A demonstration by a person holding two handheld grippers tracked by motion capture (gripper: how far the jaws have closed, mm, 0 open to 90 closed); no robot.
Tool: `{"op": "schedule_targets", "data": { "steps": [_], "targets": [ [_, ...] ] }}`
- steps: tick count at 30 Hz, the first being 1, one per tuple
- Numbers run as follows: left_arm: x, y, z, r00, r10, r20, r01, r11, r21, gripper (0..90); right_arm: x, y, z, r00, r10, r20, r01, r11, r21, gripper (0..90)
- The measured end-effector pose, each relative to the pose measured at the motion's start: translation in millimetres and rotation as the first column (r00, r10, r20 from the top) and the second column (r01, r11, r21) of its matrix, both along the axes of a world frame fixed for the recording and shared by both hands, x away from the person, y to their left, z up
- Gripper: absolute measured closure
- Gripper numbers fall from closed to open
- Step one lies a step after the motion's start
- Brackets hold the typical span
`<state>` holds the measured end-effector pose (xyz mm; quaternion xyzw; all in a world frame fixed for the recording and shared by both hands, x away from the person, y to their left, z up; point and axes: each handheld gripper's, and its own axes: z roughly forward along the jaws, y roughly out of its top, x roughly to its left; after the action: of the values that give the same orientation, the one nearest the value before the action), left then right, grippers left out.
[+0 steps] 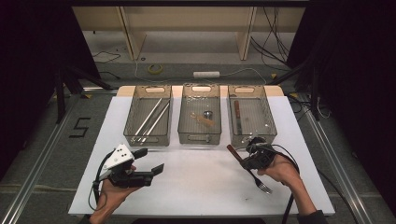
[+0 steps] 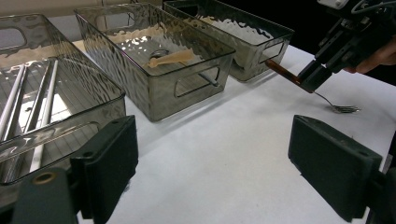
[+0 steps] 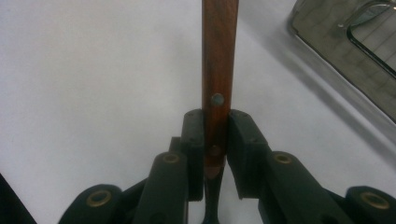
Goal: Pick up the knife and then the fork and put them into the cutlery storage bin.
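Right tongs [image 1: 248, 156] clamp a fork [image 1: 254, 175] by its wooden handle, held over the table [image 1: 196, 186] just in front of the right bin [image 1: 251, 116]. Left tongs [image 1: 148, 165] gape wide, empty. Sorting looks partly done (bins already hold cutlery); fork not yet binned, probably right bin next. Readable writing: a "5" taped on the floor [image 1: 80, 127].

fork [image 3: 218, 70] handle tip cut off by top edge, tines hidden below jaws | middle bin [image 1: 200, 114] contents too small to tell | left bin [image 2: 42, 107] cropped at left edge
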<state>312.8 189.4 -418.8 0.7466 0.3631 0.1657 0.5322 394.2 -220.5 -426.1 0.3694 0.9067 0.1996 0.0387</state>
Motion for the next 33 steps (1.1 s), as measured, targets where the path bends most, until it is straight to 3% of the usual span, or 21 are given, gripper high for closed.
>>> {"op": "schedule_targets", "data": {
  "steps": [14, 24, 33],
  "targets": [
    [0.2, -0.5, -0.3, 1.0, 0.0, -0.001, 0.0, 1.0, -0.001, 15.3, 6.1, -20.9, 11.1, 0.9935, -0.087, 0.074, 0.081, 0.994, 0.079, 77.7],
    [0.4, -0.6, -0.7, 1.0, 0.001, -0.003, -0.001, 1.0, -0.001, 15.3, 14.1, -34.8, 18.4, 0.9758, -0.181, 0.122, 0.163, 0.976, 0.146, 77.7],
    [0.8, -0.6, -1.1, 1.0, 0.002, -0.005, -0.002, 1.0, -0.002, 15.3, 28.0, -42.1, 34.6, 0.9567, -0.247, 0.154, 0.209, 0.951, 0.228, 77.8]
  ]
}}
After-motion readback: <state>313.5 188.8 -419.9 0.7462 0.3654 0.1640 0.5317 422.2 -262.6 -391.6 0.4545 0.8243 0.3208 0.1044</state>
